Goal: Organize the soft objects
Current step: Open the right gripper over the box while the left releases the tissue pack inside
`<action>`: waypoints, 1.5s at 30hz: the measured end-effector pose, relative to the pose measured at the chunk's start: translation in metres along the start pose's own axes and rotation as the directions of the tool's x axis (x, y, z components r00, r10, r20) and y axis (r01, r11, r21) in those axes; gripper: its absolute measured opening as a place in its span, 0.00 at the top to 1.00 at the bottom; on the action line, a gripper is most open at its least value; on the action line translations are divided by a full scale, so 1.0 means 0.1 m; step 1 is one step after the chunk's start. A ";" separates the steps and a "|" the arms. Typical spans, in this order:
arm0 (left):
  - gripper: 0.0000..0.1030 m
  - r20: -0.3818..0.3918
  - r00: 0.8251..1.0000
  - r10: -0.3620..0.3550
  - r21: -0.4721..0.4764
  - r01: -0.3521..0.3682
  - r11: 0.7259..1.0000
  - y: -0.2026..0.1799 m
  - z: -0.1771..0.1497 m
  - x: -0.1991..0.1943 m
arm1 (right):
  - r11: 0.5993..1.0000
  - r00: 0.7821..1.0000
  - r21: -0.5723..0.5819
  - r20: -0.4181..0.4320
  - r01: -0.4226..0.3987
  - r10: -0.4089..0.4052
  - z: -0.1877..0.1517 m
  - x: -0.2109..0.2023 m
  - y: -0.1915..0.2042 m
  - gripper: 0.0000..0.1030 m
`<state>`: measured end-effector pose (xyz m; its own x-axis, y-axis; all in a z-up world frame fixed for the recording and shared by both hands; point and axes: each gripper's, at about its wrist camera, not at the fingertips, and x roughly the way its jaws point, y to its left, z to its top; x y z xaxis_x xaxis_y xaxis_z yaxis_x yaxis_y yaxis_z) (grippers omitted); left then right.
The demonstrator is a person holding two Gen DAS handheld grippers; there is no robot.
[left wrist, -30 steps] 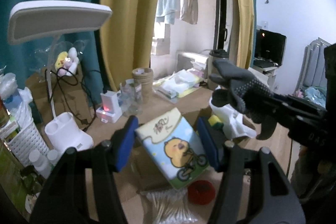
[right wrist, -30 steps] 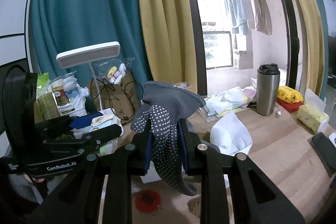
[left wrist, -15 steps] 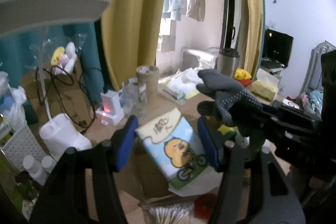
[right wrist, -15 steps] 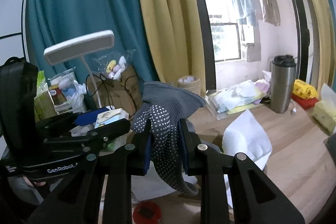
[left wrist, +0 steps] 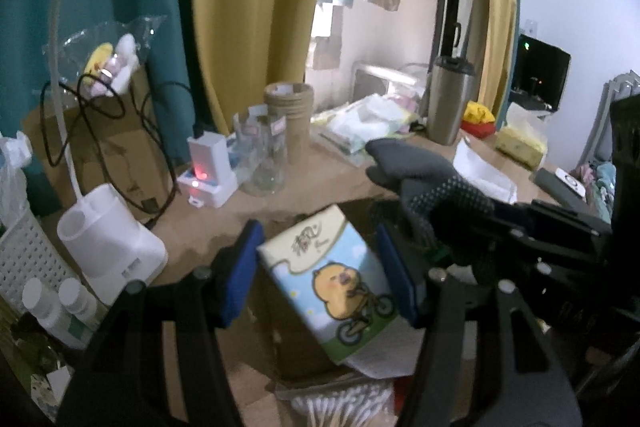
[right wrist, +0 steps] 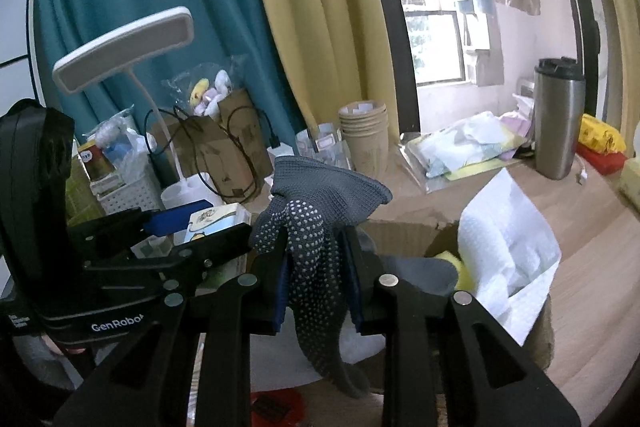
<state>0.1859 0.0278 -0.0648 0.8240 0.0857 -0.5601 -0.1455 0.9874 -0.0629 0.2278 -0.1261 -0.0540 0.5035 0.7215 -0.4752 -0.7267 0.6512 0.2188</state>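
One grey dotted glove (right wrist: 316,227) is seen at the centre of the right wrist view, hanging limp between the jaws of the right gripper (right wrist: 318,285), which are opening around it; whether the pads are pressing on the knit cannot be told for certain, though the glove is draped over them and touches both. It is judged to be light, floppy and slightly grippy from its dots, best taken at the bunched cuff or palm rather than at a loose finger. One tissue pack (left wrist: 328,283) with a duck print is held at the lower centre of the left wrist view, tilted, with the blue pads of the left gripper (left wrist: 320,275) set at a middling width against its two sides. It is judged to be soft and squashable, so a hold across its broad faces is preferred. Below both, one open cardboard box (right wrist: 404,227) is seen on the bench (right wrist: 592,267), with one white paper towel (right wrist: 508,247) spilling from it.
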 end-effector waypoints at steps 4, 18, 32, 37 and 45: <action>0.41 -0.005 1.000 0.009 -0.003 -0.009 1.000 0.02 -0.01 0.02 | 1.000 1.000 0.010 -0.014 -0.001 0.001 -0.02 0.06 -0.02 0.62; 0.34 0.056 0.998 0.030 -0.014 -0.029 0.999 0.02 0.04 -0.21 | 1.000 0.999 0.022 0.045 0.012 -0.013 0.08 -0.18 -0.02 0.46; 0.07 0.161 0.986 0.032 -0.035 -0.027 0.999 0.05 -0.01 -0.81 | 0.998 0.993 0.022 0.097 0.060 -0.062 0.08 -0.62 0.12 0.46; 0.06 0.177 0.984 0.024 -0.045 -0.016 0.999 0.08 -0.06 -0.98 | 0.995 0.989 0.017 0.107 0.096 -0.097 0.03 -0.79 0.18 0.46; 0.06 0.205 0.979 -0.004 -0.042 0.013 0.999 0.05 -0.14 -1.25 | 0.988 0.980 0.033 0.127 0.152 -0.156 -0.06 -1.09 0.21 0.45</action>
<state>0.0749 0.0201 -0.0063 0.9192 0.1073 -0.3789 -0.1579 0.9819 -0.1049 0.1553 -0.1925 -0.0030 0.6655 0.6354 -0.3917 -0.6255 0.7611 0.1719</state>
